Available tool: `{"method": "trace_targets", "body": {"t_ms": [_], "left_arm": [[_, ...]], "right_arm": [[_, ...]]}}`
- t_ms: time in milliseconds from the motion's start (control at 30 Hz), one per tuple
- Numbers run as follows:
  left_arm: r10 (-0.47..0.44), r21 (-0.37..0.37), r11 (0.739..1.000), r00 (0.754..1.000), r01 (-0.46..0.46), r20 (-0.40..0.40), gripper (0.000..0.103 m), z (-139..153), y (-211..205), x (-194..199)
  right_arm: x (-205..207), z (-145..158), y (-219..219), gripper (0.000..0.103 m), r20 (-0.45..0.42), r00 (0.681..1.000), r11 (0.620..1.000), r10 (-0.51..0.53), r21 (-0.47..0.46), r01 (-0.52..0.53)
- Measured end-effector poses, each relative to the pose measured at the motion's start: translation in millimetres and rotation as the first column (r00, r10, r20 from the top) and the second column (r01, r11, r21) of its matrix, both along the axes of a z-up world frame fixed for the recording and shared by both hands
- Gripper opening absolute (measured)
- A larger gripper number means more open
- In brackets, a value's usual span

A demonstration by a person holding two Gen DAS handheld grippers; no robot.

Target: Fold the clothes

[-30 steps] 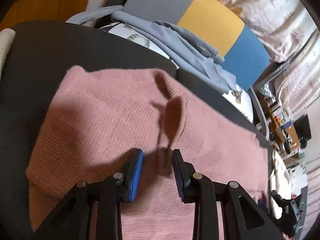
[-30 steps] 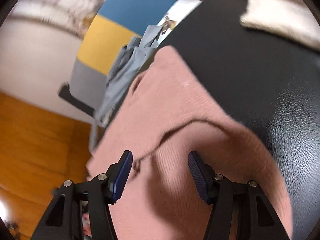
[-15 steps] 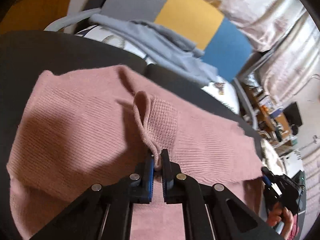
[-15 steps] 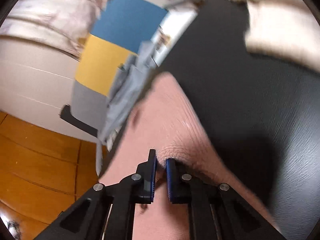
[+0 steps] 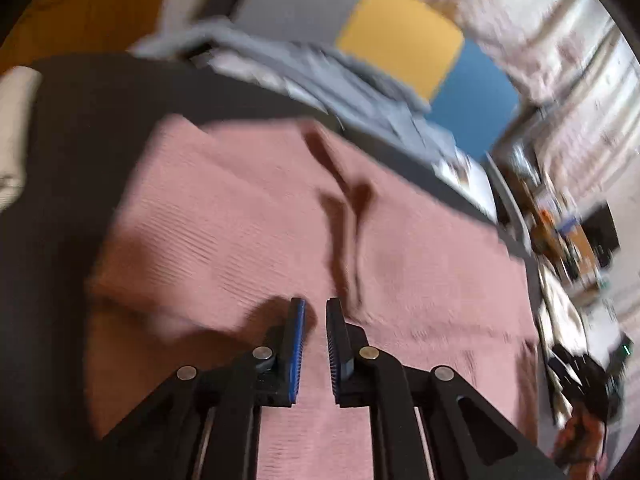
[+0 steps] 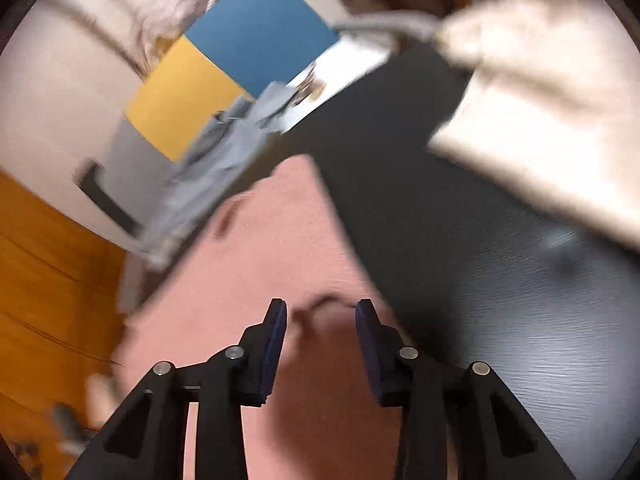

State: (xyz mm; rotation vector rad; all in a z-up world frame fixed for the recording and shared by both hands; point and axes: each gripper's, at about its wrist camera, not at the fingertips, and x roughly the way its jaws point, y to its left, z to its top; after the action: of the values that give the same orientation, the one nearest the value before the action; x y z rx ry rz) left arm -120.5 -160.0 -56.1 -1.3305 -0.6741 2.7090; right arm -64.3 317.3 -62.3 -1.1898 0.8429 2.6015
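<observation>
Both my grippers, left [image 5: 315, 312] & right [image 6: 321, 312], hover w/ fingers apart, empty, over pink sweater [image 5: 240, 216] at frame centre.

The left gripper [image 5: 315, 310] has its two jaws a little apart, a narrow gap between the blue pads [image 5: 298, 350], nothing in between. The right gripper [image 6: 321, 312] has its jaws wide apart and also holds nothing.
</observation>
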Motion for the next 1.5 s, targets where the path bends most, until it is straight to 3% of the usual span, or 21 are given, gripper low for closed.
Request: {"method": "trace_targets", "body": {"t_ms": [100, 200, 267, 333, 400, 467, 567, 700, 800, 900, 1033, 1100, 1167, 1233, 1367, 1433, 1500], "left_arm": [[-0.026, -0.06, 0.998, 0.997, 0.022, -0.076, 0.01, 9.9, 15.7, -5.5], [-0.132, -0.249, 0.963, 0.986, 0.103, -0.102, 0.018, 13.6, 57.3, -24.9], [-0.175, -0.392, 0.909, 0.983, 0.142, -0.049, 0.018, 0.9, 78.5, -38.1], [-0.209, -0.525, 0.832, 0.978, 0.182, 0.009, 0.019, -12.0, 99.6, -51.3], [-0.222, -0.535, 0.826, 0.975, 0.176, -0.023, 0.022, -17.0, 96.6, -47.7], [-0.236, -0.544, 0.822, 0.97, 0.169, -0.055, 0.026, -22.0, 93.3, -44.0], [-0.219, -0.469, 0.867, 0.974, 0.167, -0.059, 0.035, -23.1, 78.6, -55.1], [-0.236, -0.441, 0.877, 0.971, 0.192, -0.047, 0.034, -19.7, 75.6, -60.7], [-0.251, -0.378, 0.897, 0.968, 0.227, -0.014, 0.033, -7.9, 63.2, -56.9], [-0.213, -0.325, 0.927, 0.975, 0.185, -0.055, 0.033, 9.8, 43.6, -11.4], [-0.237, -0.425, 0.881, 0.971, 0.208, -0.016, 0.033, 4.0, 41.1, 51.3], [-0.266, -0.514, 0.82, 0.963, 0.252, 0.047, 0.034, -17.5, 46.4, 66.9], [-0.337, -0.619, 0.749, 0.94, 0.237, -0.048, 0.039, -28.6, 52.2, 84.1], [-0.357, -0.642, 0.728, 0.933, 0.243, -0.052, 0.04, -31.6, 56.4, 82.1], [-0.38, -0.624, 0.721, 0.925, 0.3, 0.005, 0.053, -30.2, 55.7, 51.3], [-0.368, -0.57, 0.758, 0.929, 0.317, 0.027, 0.06, -25.8, 46.0, 38.0], [-0.353, -0.523, 0.791, 0.935, 0.317, 0.033, 0.054, -19.1, 39.3, 36.3]], "right_arm": [[-3.5, 18.6, -20.2, 0.039, -0.065, 0.995, 0.988, 0.079, 0.136, -0.07], [-43.1, 24.0, -59.8, 0.039, -0.072, 0.966, 0.948, 0.249, 0.221, -0.228], [-66.9, 15.6, -84.0, 0.042, -0.025, 0.939, 0.907, 0.344, 0.269, -0.325], [-88.0, 0.9, -102.2, 0.05, 0.033, 0.915, 0.869, 0.403, 0.299, -0.393], [-106.8, -15.2, -114.0, 0.053, 0.095, 0.904, 0.847, 0.416, 0.322, -0.424], [-116.6, -35.9, -114.9, 0.056, 0.152, 0.911, 0.853, 0.383, 0.32, -0.412], [-118.1, -45.4, -106.5, 0.056, 0.131, 0.936, 0.87, 0.328, 0.344, -0.353], [-110.4, -41.5, -97.6, 0.056, 0.107, 0.937, 0.884, 0.331, 0.313, -0.348], [-65.9, -11.2, -76.3, 0.057, 0.029, 0.955, 0.942, 0.294, 0.161, -0.295], [-17.5, 4.8, -72.6, 0.063, 0.01, 0.95, 0.937, 0.311, 0.164, -0.308], [42.0, -1.2, -83.7, 0.063, 0.095, 0.917, 0.872, 0.388, 0.284, -0.398], [43.9, -9.5, -86.0, 0.064, 0.11, 0.916, 0.864, 0.385, 0.306, -0.4], [39.8, -17.3, -86.7, 0.069, 0.116, 0.921, 0.863, 0.371, 0.322, -0.388], [35.6, -25.1, -87.3, 0.075, 0.121, 0.926, 0.863, 0.356, 0.338, -0.376], [27.3, -40.6, -88.6, 0.081, 0.131, 0.936, 0.859, 0.327, 0.371, -0.353], [23.1, -48.4, -89.2, 0.082, 0.136, 0.94, 0.857, 0.313, 0.387, -0.341], [24.2, -48.7, -86.1, 0.082, 0.134, 0.936, 0.859, 0.325, 0.373, -0.351]]}}
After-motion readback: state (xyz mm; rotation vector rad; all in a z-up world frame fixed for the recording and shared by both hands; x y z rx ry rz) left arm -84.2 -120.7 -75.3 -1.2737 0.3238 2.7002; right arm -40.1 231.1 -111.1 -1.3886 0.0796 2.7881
